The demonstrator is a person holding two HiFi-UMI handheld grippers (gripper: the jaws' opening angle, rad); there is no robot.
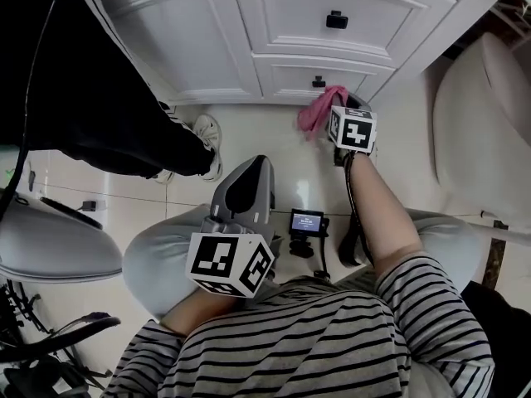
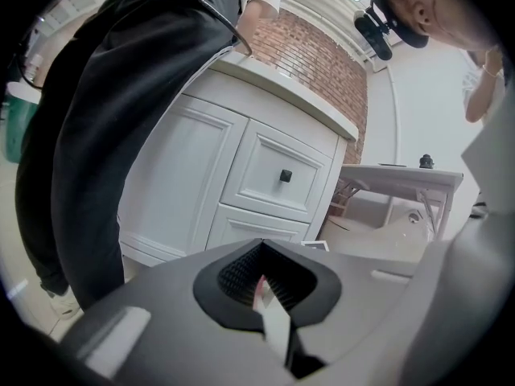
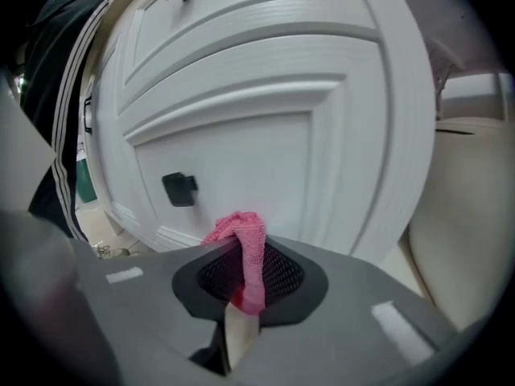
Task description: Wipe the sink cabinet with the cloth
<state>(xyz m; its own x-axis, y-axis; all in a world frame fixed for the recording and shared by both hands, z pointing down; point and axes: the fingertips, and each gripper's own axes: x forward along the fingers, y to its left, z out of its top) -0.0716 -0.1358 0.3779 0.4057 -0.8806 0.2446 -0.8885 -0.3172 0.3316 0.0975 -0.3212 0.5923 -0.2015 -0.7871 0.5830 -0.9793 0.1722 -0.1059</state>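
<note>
The white sink cabinet [image 1: 249, 31] fills the top of the head view, with two drawers on black knobs. My right gripper [image 1: 342, 104] is shut on a pink cloth [image 1: 315, 113], held low against the bottom drawer [image 1: 319, 80] near the floor. In the right gripper view the pink cloth [image 3: 245, 252] hangs pinched between the jaws, right in front of the drawer panel and its black knob [image 3: 180, 188]. My left gripper [image 1: 249, 185] rests by my knee, jaws shut with nothing in them; it looks at the cabinet [image 2: 241, 175] from further back.
A person in black trousers [image 1: 99, 98] and white shoes stands at the cabinet's left. A white toilet [image 1: 477, 131] sits on the right. A small black device [image 1: 305, 222] lies on the tiled floor between my knees. A white basin-like object [image 1: 50, 247] is at far left.
</note>
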